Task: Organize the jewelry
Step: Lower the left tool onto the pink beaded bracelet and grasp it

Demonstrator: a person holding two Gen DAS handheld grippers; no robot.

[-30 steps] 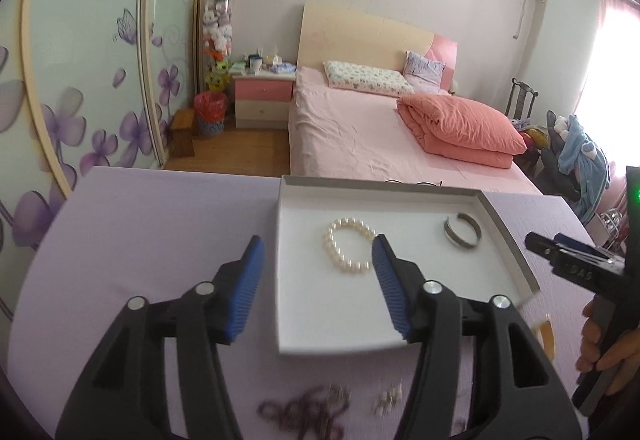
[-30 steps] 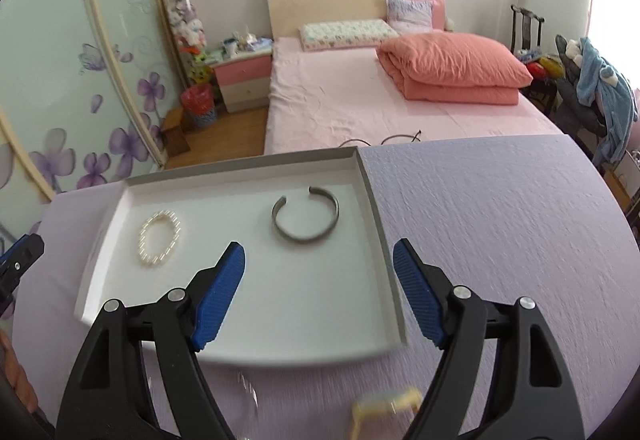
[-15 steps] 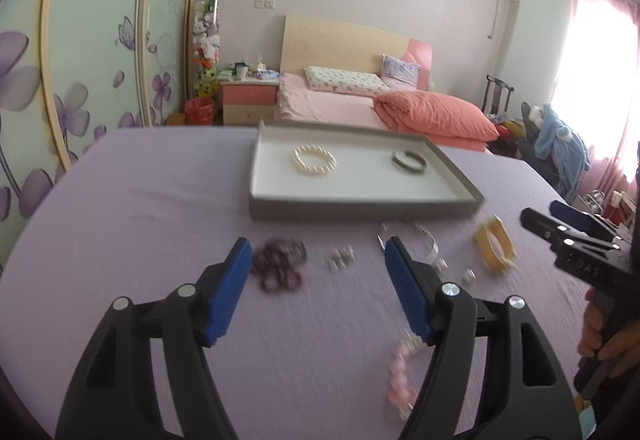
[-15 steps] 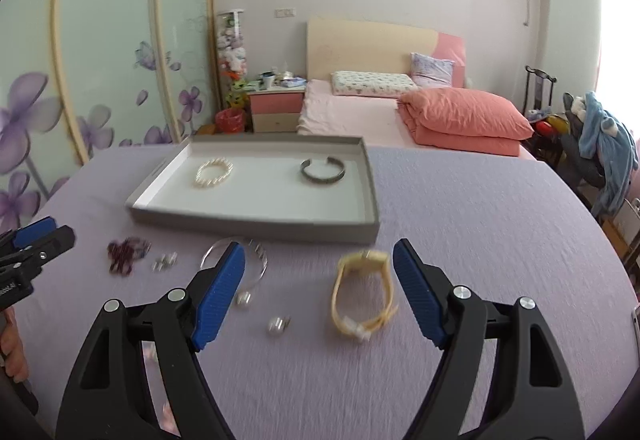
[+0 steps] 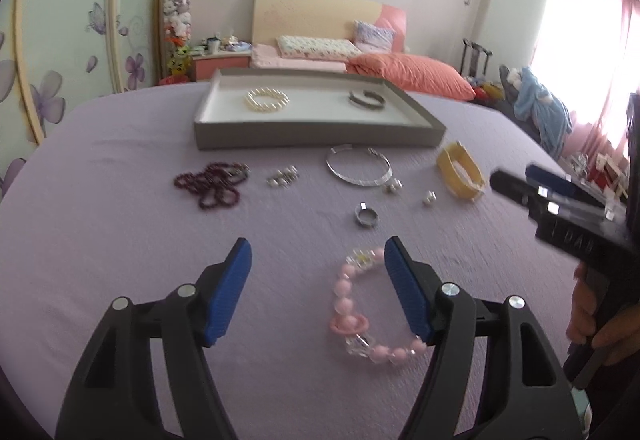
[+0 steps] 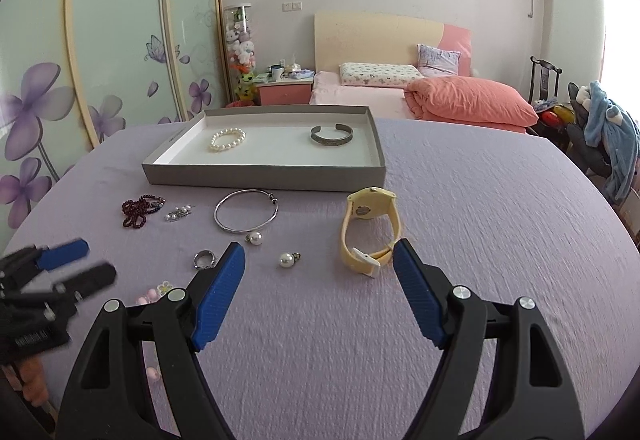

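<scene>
A grey tray (image 5: pixel 312 138) (image 6: pixel 264 174) on the purple table holds a pearl bracelet (image 5: pixel 267 100) (image 6: pixel 227 139) and a dark metal cuff (image 5: pixel 366 99) (image 6: pixel 332 135). In front of it lie a dark red bead string (image 5: pixel 212 184) (image 6: pixel 138 210), a silver bangle (image 5: pixel 358 170) (image 6: pixel 245 215), a yellow watch (image 5: pixel 460 170) (image 6: pixel 370 230), a ring (image 5: pixel 366 218) (image 6: pixel 204 260), pearl earrings (image 6: pixel 286 259) and a pink bead bracelet (image 5: pixel 360 308). My left gripper (image 5: pixel 318 260) is open above the pink bracelet. My right gripper (image 6: pixel 318 260) is open, just short of the watch.
A bed with a salmon quilt (image 6: pixel 468 100) stands behind the table. A pink nightstand (image 6: pixel 284 90) and floral sliding doors (image 6: pixel 100 80) are at the back left. A small cluster of silver beads (image 5: pixel 282 180) lies beside the red beads.
Both grippers have pulled back from over the tray toward the near side of the table. The loose jewelry in front of the tray has come into view. Both stay open.
</scene>
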